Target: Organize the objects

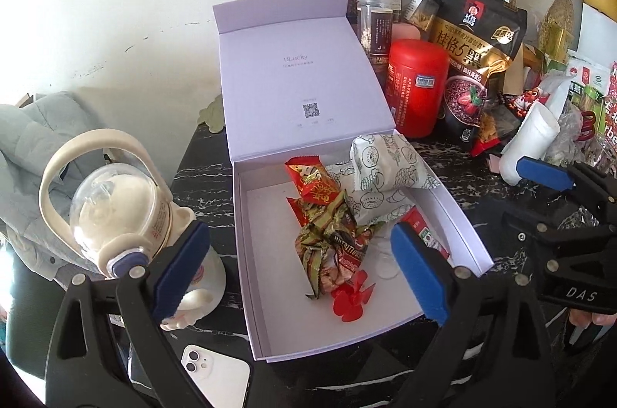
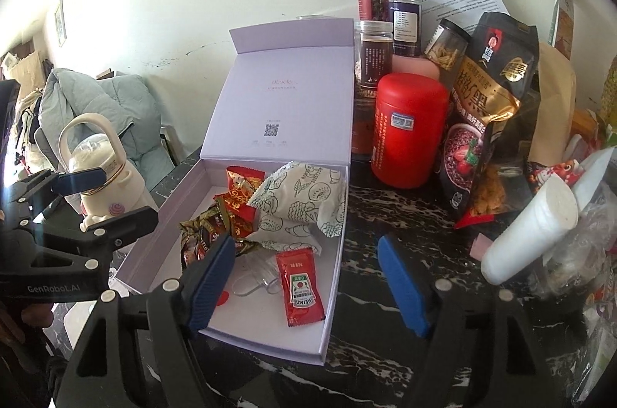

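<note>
A lavender box point(image 1: 246, 253) point(image 2: 154, 246) stands on the dark marble table with its lid upright. Inside lie a white patterned pastry packet point(image 1: 389, 169) point(image 2: 304, 203), red snack packets point(image 1: 312, 180), a green-brown snack packet point(image 1: 331, 246), a red plastic flower point(image 1: 351, 296) and a Heinz ketchup sachet point(image 2: 300, 286). My left gripper point(image 1: 300, 269) hangs open above the box's near half, holding nothing. My right gripper point(image 2: 308, 282) is open over the box's right side, above the sachet and apart from it.
A white bottle with a loop handle point(image 1: 115, 215) stands left of the box, with a white phone point(image 1: 216, 377) in front of it. Right of the box crowd a red canister point(image 2: 408, 130), a black oat bag point(image 2: 489, 122), several jars and a white tube point(image 2: 528, 226).
</note>
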Demonstrator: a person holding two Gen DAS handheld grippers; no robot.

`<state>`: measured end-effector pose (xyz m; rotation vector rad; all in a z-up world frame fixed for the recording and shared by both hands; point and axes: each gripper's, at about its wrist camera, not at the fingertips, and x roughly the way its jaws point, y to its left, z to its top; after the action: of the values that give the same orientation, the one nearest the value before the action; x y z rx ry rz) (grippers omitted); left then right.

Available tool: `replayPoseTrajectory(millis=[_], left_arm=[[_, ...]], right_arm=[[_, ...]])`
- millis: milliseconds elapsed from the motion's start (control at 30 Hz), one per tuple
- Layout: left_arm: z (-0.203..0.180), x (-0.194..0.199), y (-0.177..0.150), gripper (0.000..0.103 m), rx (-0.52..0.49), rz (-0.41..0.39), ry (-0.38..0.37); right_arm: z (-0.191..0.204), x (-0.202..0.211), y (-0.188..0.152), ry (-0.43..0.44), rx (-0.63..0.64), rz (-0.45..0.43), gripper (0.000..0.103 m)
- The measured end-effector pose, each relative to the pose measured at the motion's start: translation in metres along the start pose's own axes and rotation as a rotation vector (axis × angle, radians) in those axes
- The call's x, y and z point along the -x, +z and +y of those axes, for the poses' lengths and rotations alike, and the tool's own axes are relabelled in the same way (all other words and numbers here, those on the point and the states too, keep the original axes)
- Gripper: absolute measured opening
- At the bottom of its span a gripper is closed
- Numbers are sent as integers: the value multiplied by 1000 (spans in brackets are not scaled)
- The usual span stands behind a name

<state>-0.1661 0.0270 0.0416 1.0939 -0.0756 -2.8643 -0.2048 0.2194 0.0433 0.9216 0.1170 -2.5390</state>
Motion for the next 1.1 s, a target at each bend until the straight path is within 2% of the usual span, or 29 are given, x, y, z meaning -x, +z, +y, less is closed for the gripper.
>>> replayPoseTrajectory(millis=[267,500,1100], left_arm=[[0,19,-15,95,23,38,-17],[-2,48,-31,95,-5,16,11],[6,114,-55,95,-5,-7,17]], right_arm=[[2,20,-15,-5,-25,65,78],[16,49,-28,-34,-14,63,78],[56,120,-52,-88,12,28,80]])
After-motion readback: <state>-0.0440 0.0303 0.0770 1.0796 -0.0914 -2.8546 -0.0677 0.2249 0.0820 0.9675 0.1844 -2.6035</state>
